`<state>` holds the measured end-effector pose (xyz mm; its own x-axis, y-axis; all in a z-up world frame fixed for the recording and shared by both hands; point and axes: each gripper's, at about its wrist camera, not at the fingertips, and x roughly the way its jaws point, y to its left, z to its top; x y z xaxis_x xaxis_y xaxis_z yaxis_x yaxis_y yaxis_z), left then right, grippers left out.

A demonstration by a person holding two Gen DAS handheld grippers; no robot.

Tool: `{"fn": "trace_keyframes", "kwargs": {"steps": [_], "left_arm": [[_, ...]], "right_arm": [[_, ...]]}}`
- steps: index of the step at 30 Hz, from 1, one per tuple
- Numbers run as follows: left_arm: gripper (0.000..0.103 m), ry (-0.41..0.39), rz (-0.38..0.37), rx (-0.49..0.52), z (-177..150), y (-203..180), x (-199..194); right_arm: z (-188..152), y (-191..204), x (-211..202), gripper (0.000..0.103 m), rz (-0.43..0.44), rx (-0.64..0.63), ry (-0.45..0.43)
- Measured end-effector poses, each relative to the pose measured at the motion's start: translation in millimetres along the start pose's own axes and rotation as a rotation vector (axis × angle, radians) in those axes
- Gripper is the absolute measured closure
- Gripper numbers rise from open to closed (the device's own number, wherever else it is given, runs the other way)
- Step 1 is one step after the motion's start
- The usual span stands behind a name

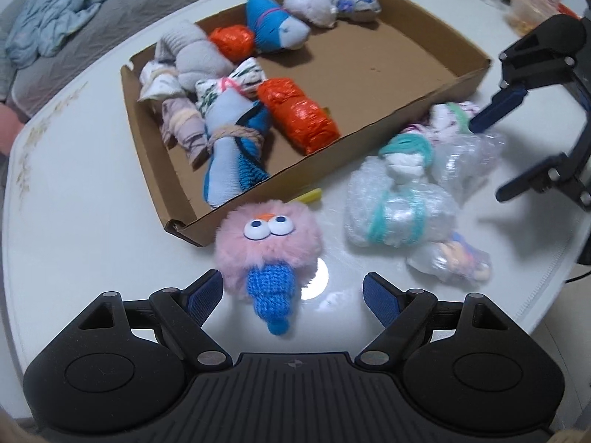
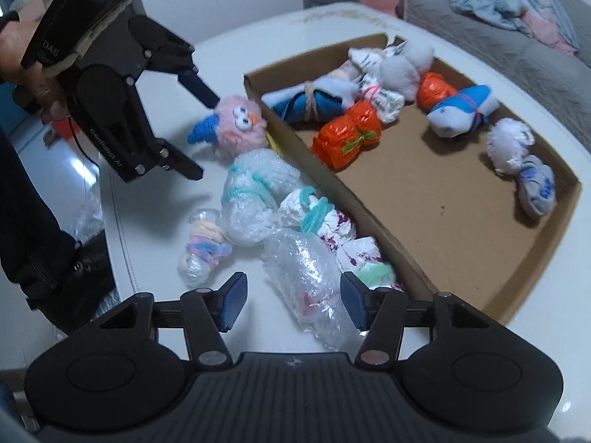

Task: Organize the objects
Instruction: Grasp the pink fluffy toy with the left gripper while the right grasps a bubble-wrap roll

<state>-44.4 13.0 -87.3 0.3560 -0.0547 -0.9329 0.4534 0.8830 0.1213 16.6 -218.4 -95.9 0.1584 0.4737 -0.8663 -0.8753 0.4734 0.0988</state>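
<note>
**Bundles half sorted: some in box, some loose by both grippers**

Bundles of rolled socks and wrapped items split across two spots on the white table [image 1: 74, 192]. Cardboard box [image 1: 469, 74] lies ahead of both grippers and holds most: blue roll [image 1: 236, 158] tied with cord, two orange foil rolls [image 1: 299, 116], grey sock [image 1: 192, 55], blue-white sock [image 1: 275, 24], white fluffy ball [image 1: 308, 5]. Far half of the box floor is bare.

Loose pile sits outside the box's near wall, touching it. Left gripper [image 1: 291, 291] jaws wide, nothing gripped; pink fuzzy toy [image 1: 267, 243] with googly eyes and blue knit tail lies between and just ahead of its fingertips, no pad contact visible. Teal-tied wrap bundle [image 1: 397, 217] is right of those jaws, small pastel bundle [image 1: 458, 258] beside it.

Right gripper [image 2: 291, 302] jaws part open, pointing down; clear bubble-wrap roll [image 2: 306, 277] lies between its pads [image 2: 232, 304], contact unclear due to blur. White floral bundle [image 2: 332, 229] just ahead of them, against the box wall. Person's hand [image 2: 22, 62] holds the left gripper at the left in the right wrist view.
</note>
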Motion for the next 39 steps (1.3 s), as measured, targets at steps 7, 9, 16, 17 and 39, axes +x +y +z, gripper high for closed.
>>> {"fn": "trace_keyframes", "kwargs": {"steps": [7,9,16,17,39], "left_arm": [[0.016,-0.043,0.018,-0.097,4.4,9.9,12.2],[0.016,-0.056,0.012,-0.127,6.2,12.2,14.0],[0.018,-0.063,0.011,-0.135,4.7,7.7,19.7],[0.02,-0.067,0.01,-0.138,4.2,7.6,20.1],[0.057,-0.079,-0.023,-0.199,-14.1,9.8,5.3]], "right_arm": [[2.2,5.3,9.8,0.046,0.018,-0.047,0.026],[2.5,7.7,11.1,0.046,0.021,-0.051,0.032],[4.3,8.1,18.4,0.048,-0.021,-0.061,0.056],[4.6,9.3,20.8,0.048,-0.02,-0.066,0.06],[-1.1,20.9,25.6,0.067,-0.027,-0.048,0.106]]}}
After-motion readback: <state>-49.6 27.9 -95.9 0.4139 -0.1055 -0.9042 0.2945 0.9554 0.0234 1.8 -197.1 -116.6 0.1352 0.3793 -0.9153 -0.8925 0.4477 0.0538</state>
